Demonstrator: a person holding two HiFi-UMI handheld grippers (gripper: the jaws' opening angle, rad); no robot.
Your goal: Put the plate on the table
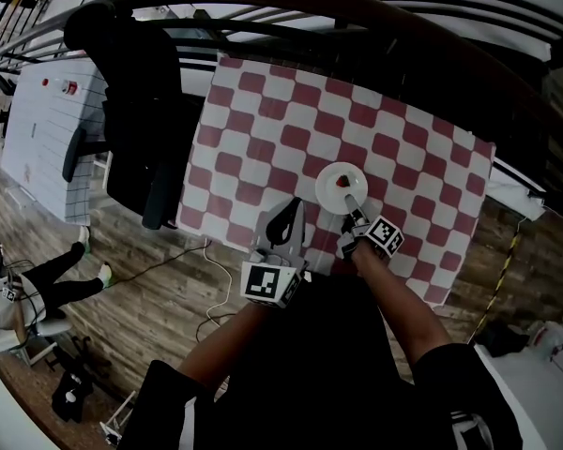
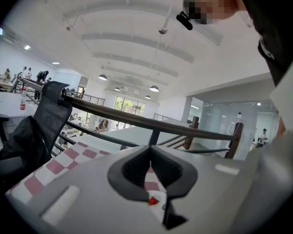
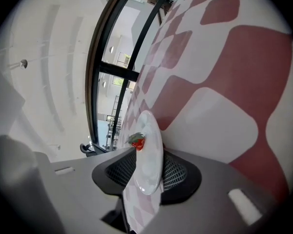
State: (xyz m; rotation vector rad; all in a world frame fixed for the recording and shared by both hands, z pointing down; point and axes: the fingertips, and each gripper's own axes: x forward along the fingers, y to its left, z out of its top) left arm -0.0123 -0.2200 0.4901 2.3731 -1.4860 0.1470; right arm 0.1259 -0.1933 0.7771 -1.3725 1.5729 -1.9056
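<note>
Right claw (image 1: 352, 204): jaws wide, pads clear of the plate (image 1: 330, 193) on both sides. The plate's near rim sits between them, not pinched; the rest of it extends ahead of the claw. Plate lies flat on the checkered surface (image 1: 263, 129) (red-and-white cloth). One strawberry (image 1: 343, 182) on the plate, just past the claw's tips. In the right gripper view the plate shows nearly edge-on between the mesh pads, with a gap visible either side.

Left claw (image 1: 283, 223): tips together, nothing held. It's just left of the right claw, apart from the plate, over the surface's near edge. In the left gripper view, checkered cloth and the strawberry show through the slot behind the closed tips.

Black office chair (image 1: 136, 120) is well off to the left claw's left, against the surface's left edge. Dark railing (image 1: 375, 7) runs beyond the far edge, ahead of both claws.
</note>
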